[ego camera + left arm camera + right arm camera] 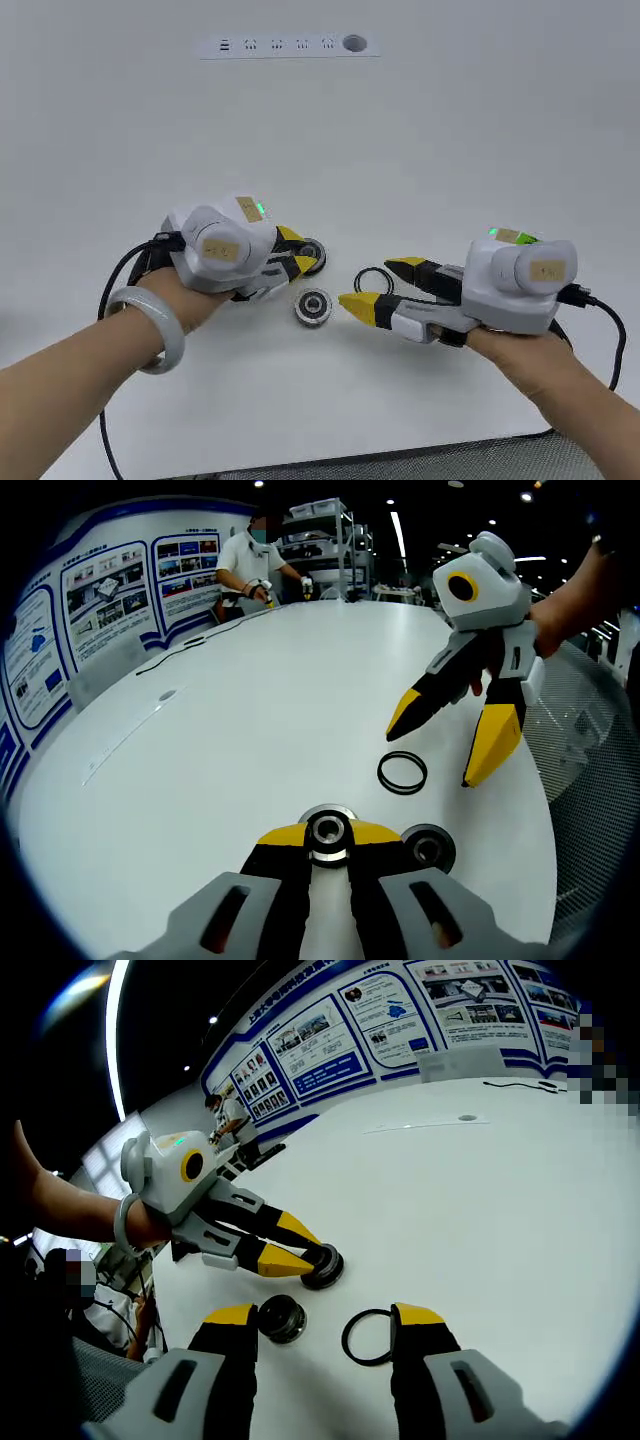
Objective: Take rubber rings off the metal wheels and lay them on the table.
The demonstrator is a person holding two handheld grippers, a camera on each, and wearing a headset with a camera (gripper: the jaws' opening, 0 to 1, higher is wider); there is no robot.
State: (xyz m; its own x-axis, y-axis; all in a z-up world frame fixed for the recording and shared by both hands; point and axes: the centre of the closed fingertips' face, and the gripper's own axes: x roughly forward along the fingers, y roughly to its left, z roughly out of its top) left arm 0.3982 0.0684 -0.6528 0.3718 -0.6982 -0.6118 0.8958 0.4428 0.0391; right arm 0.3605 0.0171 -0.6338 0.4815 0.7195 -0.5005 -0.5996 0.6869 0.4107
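While left gripper point(300, 251) jaws pinch wheel point(328, 832) | right gripper point(323, 1318) jaws spread | rubber ring point(379, 773) loose

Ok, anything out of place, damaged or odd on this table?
Nothing stands out. One rubber ring lies flat on the white table, the left tongs grip one metal wheel, a second wheel lies loose beside it, and the right tongs are open near the ring. No damage shows.

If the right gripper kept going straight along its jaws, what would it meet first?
The right gripper would likely meet the ring lying flat between its open jaws, then the loose wheel; depth is unclear.
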